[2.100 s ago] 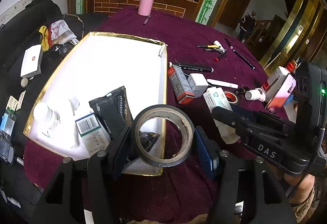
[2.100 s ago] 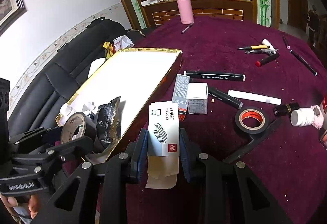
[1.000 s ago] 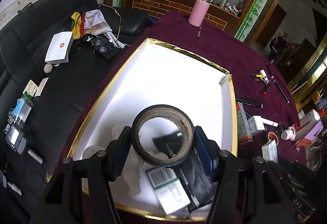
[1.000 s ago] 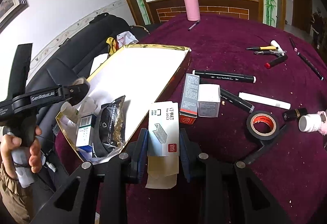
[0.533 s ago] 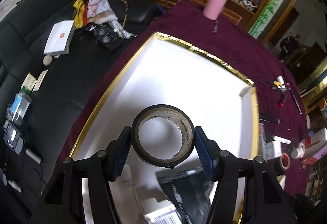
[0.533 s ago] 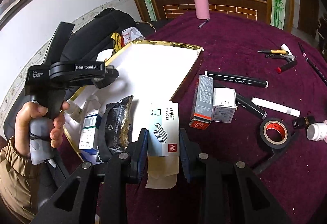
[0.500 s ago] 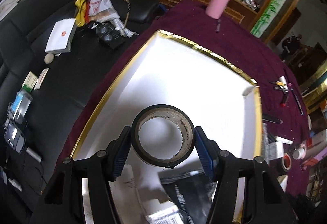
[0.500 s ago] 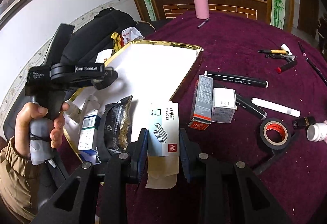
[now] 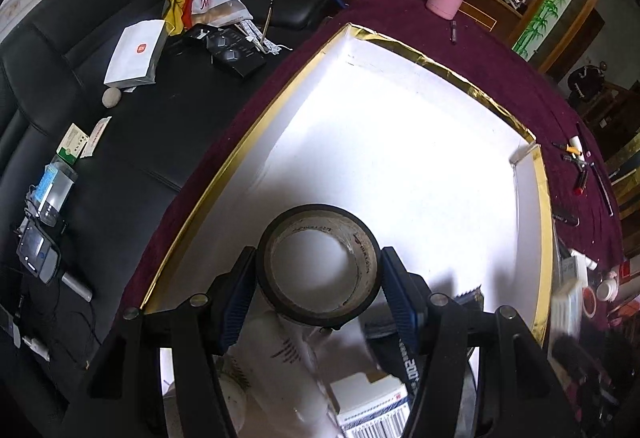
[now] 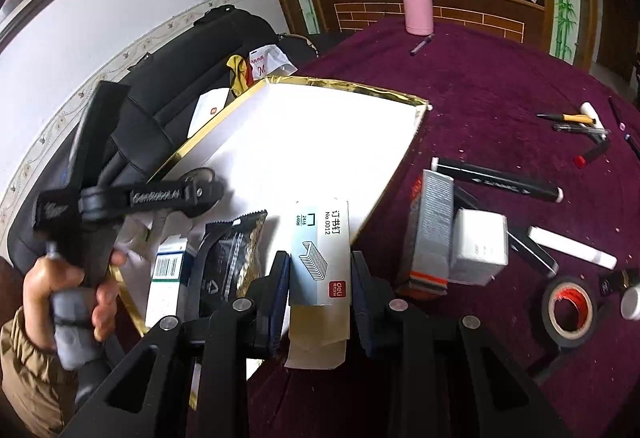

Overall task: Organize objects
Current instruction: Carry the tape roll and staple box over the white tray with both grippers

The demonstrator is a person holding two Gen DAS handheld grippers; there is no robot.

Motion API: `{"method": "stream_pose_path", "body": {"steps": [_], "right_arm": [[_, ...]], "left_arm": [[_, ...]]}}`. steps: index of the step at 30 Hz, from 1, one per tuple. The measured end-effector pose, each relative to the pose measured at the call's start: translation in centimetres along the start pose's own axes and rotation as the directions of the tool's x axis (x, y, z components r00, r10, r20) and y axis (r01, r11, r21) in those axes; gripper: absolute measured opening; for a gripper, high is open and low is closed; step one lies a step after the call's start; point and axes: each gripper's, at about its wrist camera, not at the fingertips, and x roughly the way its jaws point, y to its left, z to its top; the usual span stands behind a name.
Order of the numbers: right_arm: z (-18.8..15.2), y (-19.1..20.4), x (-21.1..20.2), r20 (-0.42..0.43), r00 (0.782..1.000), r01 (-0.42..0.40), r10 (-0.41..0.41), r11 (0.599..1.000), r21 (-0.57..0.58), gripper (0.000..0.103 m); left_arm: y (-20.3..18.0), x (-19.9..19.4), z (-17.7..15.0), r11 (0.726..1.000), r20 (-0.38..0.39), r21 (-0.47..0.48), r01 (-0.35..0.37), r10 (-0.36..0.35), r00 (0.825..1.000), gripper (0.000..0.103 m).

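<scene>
Since a second ago the left gripper has dipped lower over the white, gold-rimmed box, clamping a black tape roll (cardboard core) at lower centre. The right gripper clasps a flat staple box at the box's edge.

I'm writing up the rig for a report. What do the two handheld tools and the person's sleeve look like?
Both tools are black, with angular fingers, silver screws and blue ribbed pads. The left tool, seen from the right wrist view, has a grey handle and blurred white lettering along its black body. The sleeve is tan and gathered at the cuff.
</scene>
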Motion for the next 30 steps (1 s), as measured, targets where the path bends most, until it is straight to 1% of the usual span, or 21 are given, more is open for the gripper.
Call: {"method": "stream_pose_path", "body": {"steps": [11,15,18,22,30], "right_arm": [[2.6,1.9,2.1,0.006,1.0,-0.027,0.027,0.999,-0.048,0.032],[3.5,2.3,3.4,-0.001,0.999,-0.044,0.044,0.998,-0.05,0.032],[4.0,2.5,4.6,-0.013,0.999,-0.041,0.04,0.998,-0.049,0.032],[4.0,2.3,5.7,-0.038,0.999,-0.026,0.024,0.999,-0.047,0.033],[2.7,2.4,7.2,-0.076,0.997,0.0,-0.006,0.997,-0.077,0.033]], "left_arm": [[0.5,-0.7,-1.3,1.0,0.017,0.002,-0.003,0.003,1.0,0.061],[0.4,-0.8,-1.4,1.0,0.022,0.009,-0.009,0.009,1.0,0.061],[0.4,-0.8,-1.4,1.0,0.023,0.008,-0.007,0.007,1.0,0.061],[0.4,-0.8,-1.4,1.0,0.024,0.008,-0.003,0.003,1.0,0.061],[0.3,-0.7,-1.4,1.0,0.026,0.011,-0.002,0.002,1.0,0.061]]}}
